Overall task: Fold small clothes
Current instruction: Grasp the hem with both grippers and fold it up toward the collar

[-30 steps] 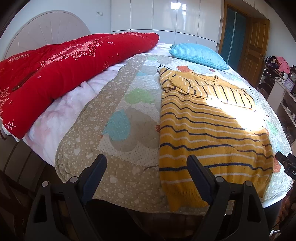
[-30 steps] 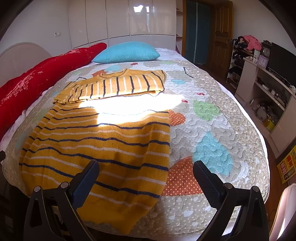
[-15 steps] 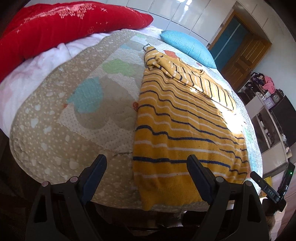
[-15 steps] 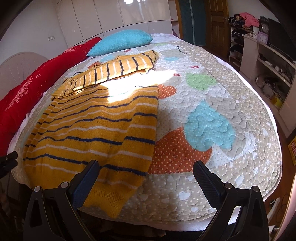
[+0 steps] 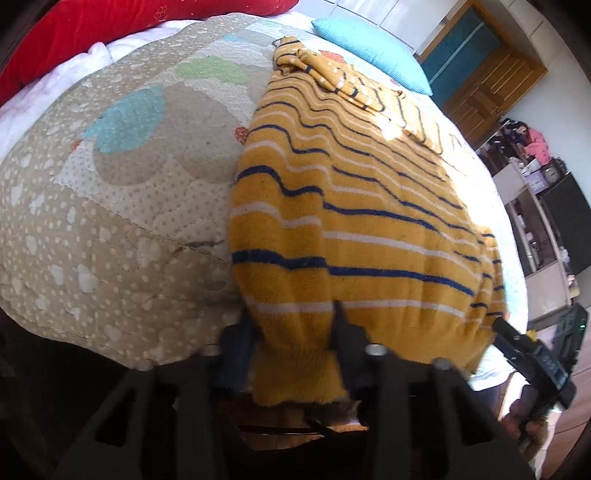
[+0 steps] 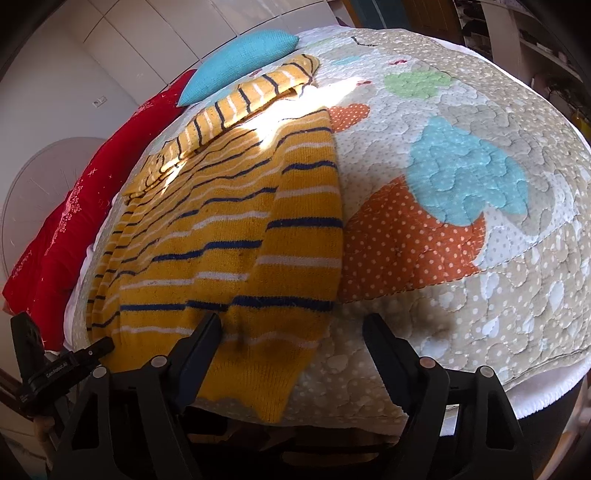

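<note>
A yellow knit sweater [image 5: 354, 221] with navy and white stripes lies flat on the bed, sleeves folded across its far end. It also shows in the right wrist view [image 6: 229, 236]. My left gripper [image 5: 295, 332] is shut on the sweater's near hem at its left corner. My right gripper [image 6: 291, 332] is open, its left finger [image 6: 199, 343] over the hem's right corner and its right finger [image 6: 388, 347] over the quilt. The right gripper also shows at the edge of the left wrist view [image 5: 532, 350].
The bed carries a patchwork quilt [image 6: 461, 206] with coloured hearts. A red duvet [image 5: 110, 29] lies along the far left and a blue pillow [image 5: 369, 55] at the head. A door [image 5: 487, 81] and cluttered shelves [image 5: 535, 173] stand to the right.
Both grippers have moved in to the sweater's near hem. My left gripper has shut on the hem. My right gripper stays open, now at the hem's right corner.
</note>
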### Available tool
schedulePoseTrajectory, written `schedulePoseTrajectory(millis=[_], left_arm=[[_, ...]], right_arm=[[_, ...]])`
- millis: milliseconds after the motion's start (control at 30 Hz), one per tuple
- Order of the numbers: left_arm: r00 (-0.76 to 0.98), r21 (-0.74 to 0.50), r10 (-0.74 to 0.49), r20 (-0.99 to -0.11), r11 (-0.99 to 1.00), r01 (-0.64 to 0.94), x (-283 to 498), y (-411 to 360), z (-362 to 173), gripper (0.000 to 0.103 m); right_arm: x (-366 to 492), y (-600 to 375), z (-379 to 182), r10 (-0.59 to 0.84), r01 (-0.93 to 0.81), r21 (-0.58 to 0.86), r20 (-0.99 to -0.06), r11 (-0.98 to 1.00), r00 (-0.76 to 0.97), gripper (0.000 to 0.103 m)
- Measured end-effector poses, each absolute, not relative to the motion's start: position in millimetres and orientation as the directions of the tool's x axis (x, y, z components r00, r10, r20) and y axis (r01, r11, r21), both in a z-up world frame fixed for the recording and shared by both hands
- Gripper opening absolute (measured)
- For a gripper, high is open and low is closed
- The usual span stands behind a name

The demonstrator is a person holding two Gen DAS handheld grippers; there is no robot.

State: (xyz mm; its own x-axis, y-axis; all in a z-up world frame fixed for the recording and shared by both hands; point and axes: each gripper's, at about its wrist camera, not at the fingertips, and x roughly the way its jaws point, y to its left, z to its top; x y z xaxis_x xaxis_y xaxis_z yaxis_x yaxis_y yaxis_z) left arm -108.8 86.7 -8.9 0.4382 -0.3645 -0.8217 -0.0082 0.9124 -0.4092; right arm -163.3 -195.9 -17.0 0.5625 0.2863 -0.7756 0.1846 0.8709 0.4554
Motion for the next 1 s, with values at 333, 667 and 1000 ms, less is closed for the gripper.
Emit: schedulePoseTrajectory(millis=[333,667,1000], left_arm=[[0.51,-0.479,-0.434,-0.742,0.877,0.05,-112.4,90.7,46.0,0.01],[0.629,-0.474,-0.418,-0.656,0.876,0.088,-3.6,82.4,106.7,0.01],[0.551,-0.382,-0.309,-0.775,0.924,-0.018,193.3,48.4,62.7,0.011]], right_arm=[[-152.4,-188.4,14.2,0.451,0.042,0.575,-0.684,0.817,0.573,0.015],[-54.7,-201.6,96.8,0.482,-0.087,0.609,-0.522,0.788,0.704,0.014],[137.8,-218.6,63.3,0.398,0.077,0.57,-0.658,0.818,0.64,0.014]])
